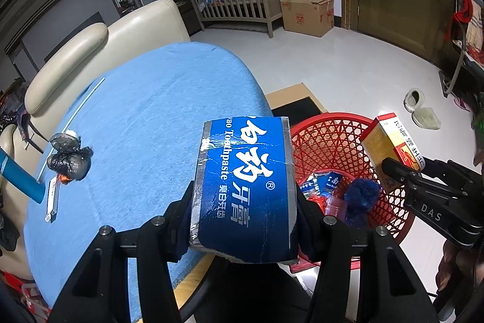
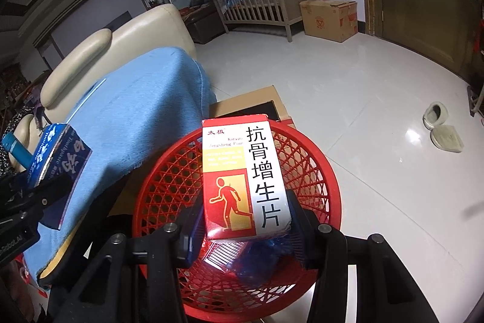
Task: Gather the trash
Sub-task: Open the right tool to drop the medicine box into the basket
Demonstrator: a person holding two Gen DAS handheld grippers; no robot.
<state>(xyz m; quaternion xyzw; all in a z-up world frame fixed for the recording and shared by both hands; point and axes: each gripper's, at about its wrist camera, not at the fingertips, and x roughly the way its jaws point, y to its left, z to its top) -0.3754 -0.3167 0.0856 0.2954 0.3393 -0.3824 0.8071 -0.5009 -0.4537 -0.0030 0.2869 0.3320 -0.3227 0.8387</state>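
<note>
Blue cloth [image 1: 145, 117] covers the table beside white tiled floor [image 2: 378, 117].

The toothpaste box [image 1: 245, 189] hides the pads of the left gripper [image 1: 245, 220] and covers the near edge of the desk [image 1: 145, 117] and part of the red basket [image 1: 329, 141]. In the right wrist view the medicine box [image 2: 245, 180] hides much of the basket's inside; the blue items [image 2: 257, 259] beneath it are too covered to identify. The dark crumpled lumps [image 1: 69, 159] on the desk are too blurred to name. The small white strip [image 1: 51, 202] near them carries print too small to read. The blue cylinder [image 1: 21, 177] is cut off by the picture's left edge.
</note>
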